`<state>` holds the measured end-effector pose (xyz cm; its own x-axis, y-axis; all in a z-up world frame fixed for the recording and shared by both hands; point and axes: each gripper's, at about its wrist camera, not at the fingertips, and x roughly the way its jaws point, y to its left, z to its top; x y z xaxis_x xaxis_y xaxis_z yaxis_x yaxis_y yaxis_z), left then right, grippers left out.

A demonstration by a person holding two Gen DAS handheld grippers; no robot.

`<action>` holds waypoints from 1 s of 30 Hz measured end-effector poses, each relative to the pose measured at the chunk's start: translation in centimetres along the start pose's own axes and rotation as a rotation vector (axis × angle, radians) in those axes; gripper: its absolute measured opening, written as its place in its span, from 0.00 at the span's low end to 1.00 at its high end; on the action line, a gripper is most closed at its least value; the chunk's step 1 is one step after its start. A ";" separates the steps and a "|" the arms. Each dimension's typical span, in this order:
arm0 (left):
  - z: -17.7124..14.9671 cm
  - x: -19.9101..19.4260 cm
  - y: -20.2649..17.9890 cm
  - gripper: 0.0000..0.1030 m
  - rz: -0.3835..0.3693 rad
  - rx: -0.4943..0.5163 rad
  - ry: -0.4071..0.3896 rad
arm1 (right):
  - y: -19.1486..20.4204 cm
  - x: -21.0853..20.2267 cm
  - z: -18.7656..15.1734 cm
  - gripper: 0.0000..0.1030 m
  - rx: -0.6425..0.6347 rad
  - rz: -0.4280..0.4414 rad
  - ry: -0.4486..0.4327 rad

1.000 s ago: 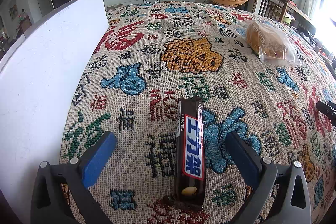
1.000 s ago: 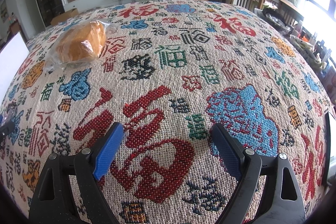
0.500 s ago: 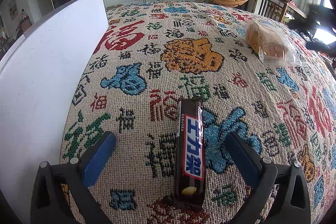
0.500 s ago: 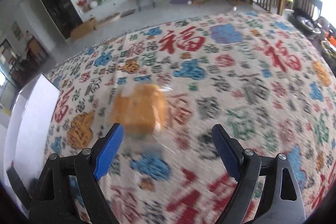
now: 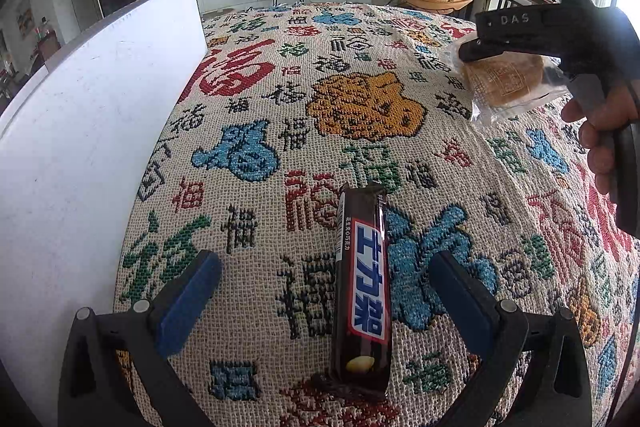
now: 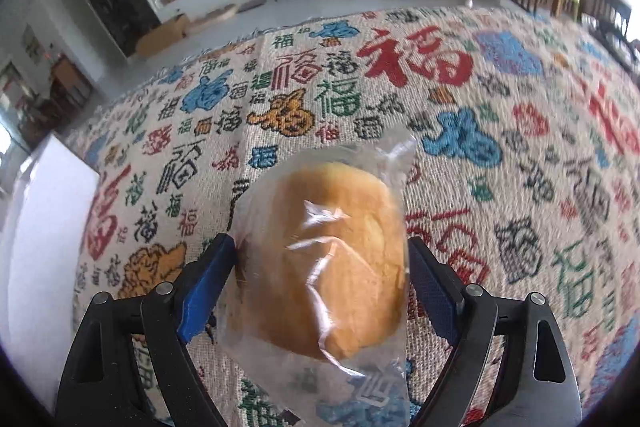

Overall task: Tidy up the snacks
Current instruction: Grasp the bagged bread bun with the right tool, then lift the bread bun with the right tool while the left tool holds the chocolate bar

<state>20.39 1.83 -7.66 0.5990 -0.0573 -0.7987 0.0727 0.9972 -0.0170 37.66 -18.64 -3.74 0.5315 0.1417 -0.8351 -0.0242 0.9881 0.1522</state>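
Left wrist view: a living room, with a woven tablecloth (image 5: 360, 107) of colourful Chinese characters. A white board (image 5: 80, 131) stands at 9 o'clock. The left gripper (image 5: 326, 291) gapes wide around a dark chocolate bar (image 5: 362, 291) with blue-and-white lettering, touching neither finger. At 2 o'clock, a hand (image 5: 600, 115) holds the right gripper (image 5: 476, 45), marked "DAS".

Right wrist view: its spread blue fingers (image 6: 208, 275) flank a bagged bun (image 6: 332, 259) on the cloth.

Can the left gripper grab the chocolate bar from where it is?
Probably yes. The chocolate bar lies flat on the tablecloth, right between the open fingers of the left gripper. Nothing covers it, and the white box stands off to the side.
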 end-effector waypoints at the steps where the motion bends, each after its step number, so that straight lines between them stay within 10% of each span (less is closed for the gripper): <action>1: 0.0 0.0 0.0 1.00 0.000 0.000 0.000 | 0.7 0.0 0.2 0.86 -0.052 -0.026 0.003; 13: 0.0 0.0 0.0 1.00 0.000 0.000 0.000 | -2.1 -4.6 -3.0 0.71 -0.013 0.123 -0.014; 18: 0.0 0.0 0.0 1.00 0.000 0.000 0.000 | -5.9 -9.7 -8.5 0.72 0.037 0.447 -0.046; 30: 0.0 0.0 0.0 1.00 0.000 0.000 0.000 | -10.7 -14.7 -19.4 0.72 0.187 0.366 -0.276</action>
<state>20.39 1.85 -7.63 0.5989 -0.0570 -0.7988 0.0728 0.9972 -0.0165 13.71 -30.11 -3.35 0.7218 0.4310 -0.5416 -0.1125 0.8451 0.5226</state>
